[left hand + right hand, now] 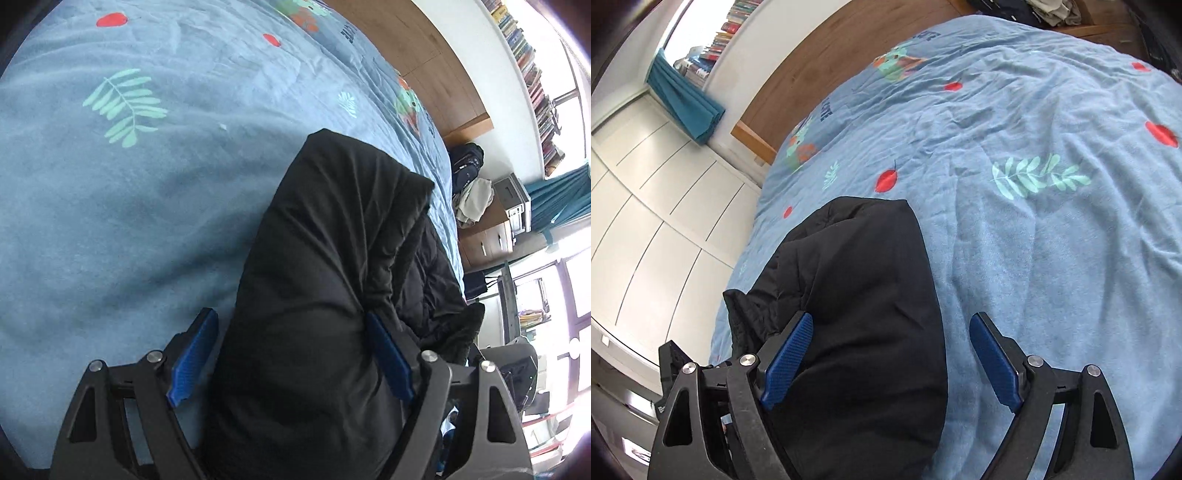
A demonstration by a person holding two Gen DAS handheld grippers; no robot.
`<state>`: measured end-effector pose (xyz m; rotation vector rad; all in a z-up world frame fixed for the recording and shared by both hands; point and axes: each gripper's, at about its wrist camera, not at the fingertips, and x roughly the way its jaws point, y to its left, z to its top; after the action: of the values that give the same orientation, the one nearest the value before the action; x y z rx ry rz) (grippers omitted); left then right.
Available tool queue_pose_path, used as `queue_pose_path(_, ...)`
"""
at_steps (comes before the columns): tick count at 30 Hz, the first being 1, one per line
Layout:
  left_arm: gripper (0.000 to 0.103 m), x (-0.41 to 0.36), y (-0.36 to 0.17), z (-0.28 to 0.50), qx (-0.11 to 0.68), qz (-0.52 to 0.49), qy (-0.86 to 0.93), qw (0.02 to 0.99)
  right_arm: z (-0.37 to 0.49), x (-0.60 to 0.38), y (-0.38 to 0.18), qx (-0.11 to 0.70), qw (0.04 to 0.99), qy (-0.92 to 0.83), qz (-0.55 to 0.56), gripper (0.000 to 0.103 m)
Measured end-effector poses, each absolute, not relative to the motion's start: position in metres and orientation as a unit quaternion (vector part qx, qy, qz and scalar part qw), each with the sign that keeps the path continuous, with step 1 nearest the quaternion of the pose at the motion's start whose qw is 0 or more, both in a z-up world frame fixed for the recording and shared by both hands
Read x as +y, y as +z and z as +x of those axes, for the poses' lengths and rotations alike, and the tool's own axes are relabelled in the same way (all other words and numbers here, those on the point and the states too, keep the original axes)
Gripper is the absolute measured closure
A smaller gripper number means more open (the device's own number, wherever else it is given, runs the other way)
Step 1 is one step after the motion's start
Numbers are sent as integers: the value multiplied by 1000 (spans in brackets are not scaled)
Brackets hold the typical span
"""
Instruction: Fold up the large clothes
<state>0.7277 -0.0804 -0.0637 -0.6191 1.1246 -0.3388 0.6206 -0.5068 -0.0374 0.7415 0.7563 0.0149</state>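
A black padded jacket (332, 266) lies bunched on a blue patterned bedspread (110, 206). In the left wrist view my left gripper (291, 354) is open, its blue pads on either side of a thick fold of the jacket, not pressing it. In the right wrist view the same jacket (857, 295) lies on the bedspread (1052, 258). My right gripper (890, 358) is open; the jacket's edge lies between the pads, nearer the left pad (786, 362), with bare bedspread before the right pad (995, 365).
A wooden headboard (820, 66) runs along the bed's far side. White wardrobe doors (646, 206) stand beside the bed. A nightstand with piled clothes (474, 201), a desk and windows are past the bed's edge. Bookshelves (532, 85) line the wall.
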Motion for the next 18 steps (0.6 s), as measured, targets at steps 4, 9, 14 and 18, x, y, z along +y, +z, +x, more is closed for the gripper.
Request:
queue_pose_path(4,35,-87,-73,732,508,-274,-162,800,627,-506,-50,348,867,8,357,32)
queue_pose_path(9,89,-108,-60,724,503,-214,-192,815,633,-477,-34,355,888,32,290,93)
queue_pose_path(14,93,-108,-19,691,474,-188,-223,831,611,-442,6,356,901,69,240,95)
queue_pose_path(18,93,-89,24,651,442,-196,-247,840,563,-423,53,334,915,87,208,95)
